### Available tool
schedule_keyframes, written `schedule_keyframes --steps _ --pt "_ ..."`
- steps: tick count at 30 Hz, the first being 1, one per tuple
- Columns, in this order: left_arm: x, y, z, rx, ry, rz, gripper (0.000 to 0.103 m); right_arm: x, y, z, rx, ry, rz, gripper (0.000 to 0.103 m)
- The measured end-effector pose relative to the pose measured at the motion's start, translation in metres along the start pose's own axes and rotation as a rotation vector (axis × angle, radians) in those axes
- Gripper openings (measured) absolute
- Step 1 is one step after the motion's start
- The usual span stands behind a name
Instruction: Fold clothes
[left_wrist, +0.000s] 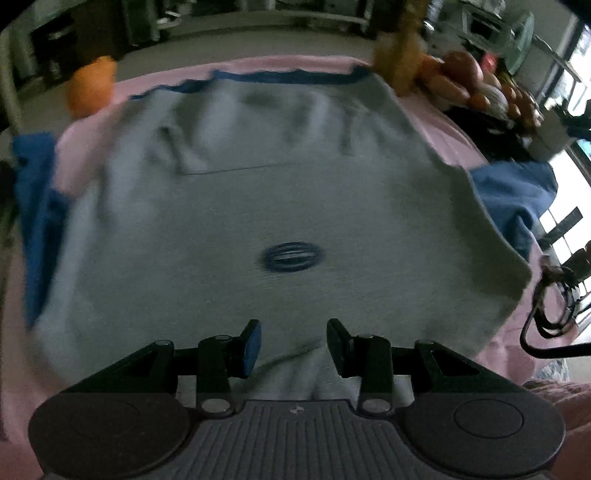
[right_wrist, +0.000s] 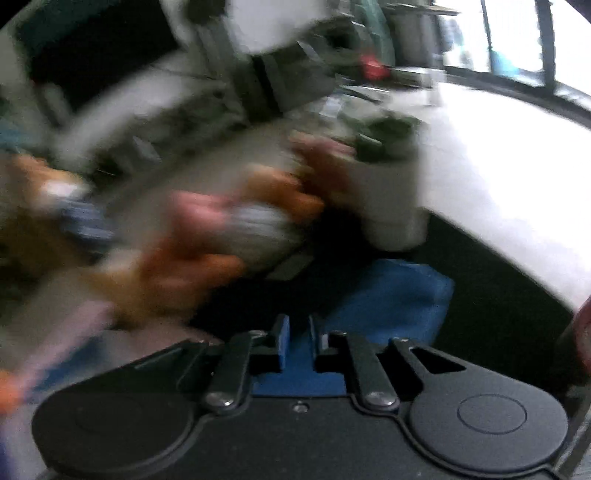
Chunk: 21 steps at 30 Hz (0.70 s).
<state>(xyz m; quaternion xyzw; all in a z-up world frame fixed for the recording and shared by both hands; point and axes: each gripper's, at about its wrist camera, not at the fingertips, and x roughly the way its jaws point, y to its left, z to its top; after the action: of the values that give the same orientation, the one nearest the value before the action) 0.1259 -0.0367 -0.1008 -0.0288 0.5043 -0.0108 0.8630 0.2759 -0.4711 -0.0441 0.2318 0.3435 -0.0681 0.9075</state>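
Observation:
A grey sweatshirt with a dark oval logo, blue sleeves and a blue hem lies spread flat on a pink cover. My left gripper is open just above the near grey edge, which bunches up between the jaws. My right gripper is nearly closed, with the blue sleeve fabric between and beyond its fingers. The right wrist view is heavily blurred.
Orange soft toys sit at the far left and more toys along the far right edge. Black cables hang at the right. A white pot with a plant stands beyond the right gripper.

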Motion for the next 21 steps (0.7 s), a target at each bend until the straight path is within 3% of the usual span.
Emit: schedule_keyframes --steps 4,7,10,11,13,14,16,19,21 --pt "-0.025 0.049 -0.01 -0.086 -0.068 0.07 0.041 -0.056 0.051 -0.041 -0.084 0.005 0.207 0.023" --pt "-0.028 0.088 -0.017 -0.183 -0.119 0.143 0.034 -0.059 0.074 -0.093 -0.134 0.128 0.283 0.024" --pt "-0.013 0.113 -0.024 -0.246 -0.14 0.206 0.028 -0.023 0.089 -0.145 -0.17 0.346 0.225 0.024" --pt "-0.007 0.118 -0.025 -0.251 -0.123 0.216 0.022 -0.011 0.094 -0.159 -0.194 0.399 0.187 0.022" --pt "0.01 0.126 -0.028 -0.255 -0.054 0.234 0.022 0.006 0.101 -0.179 -0.264 0.443 0.081 0.021" --pt "0.015 0.13 -0.029 -0.26 -0.029 0.237 0.026 0.011 0.101 -0.184 -0.278 0.447 0.027 0.02" --pt "0.012 0.137 -0.029 -0.279 -0.008 0.223 0.027 0.018 0.095 -0.186 -0.268 0.443 -0.047 0.003" --pt "-0.004 0.15 -0.026 -0.319 -0.028 0.197 0.026 0.012 0.096 -0.183 -0.231 0.396 -0.062 0.006" --pt "-0.02 0.158 -0.019 -0.316 -0.079 0.208 0.026 0.002 0.105 -0.177 -0.22 0.339 -0.016 0.015"
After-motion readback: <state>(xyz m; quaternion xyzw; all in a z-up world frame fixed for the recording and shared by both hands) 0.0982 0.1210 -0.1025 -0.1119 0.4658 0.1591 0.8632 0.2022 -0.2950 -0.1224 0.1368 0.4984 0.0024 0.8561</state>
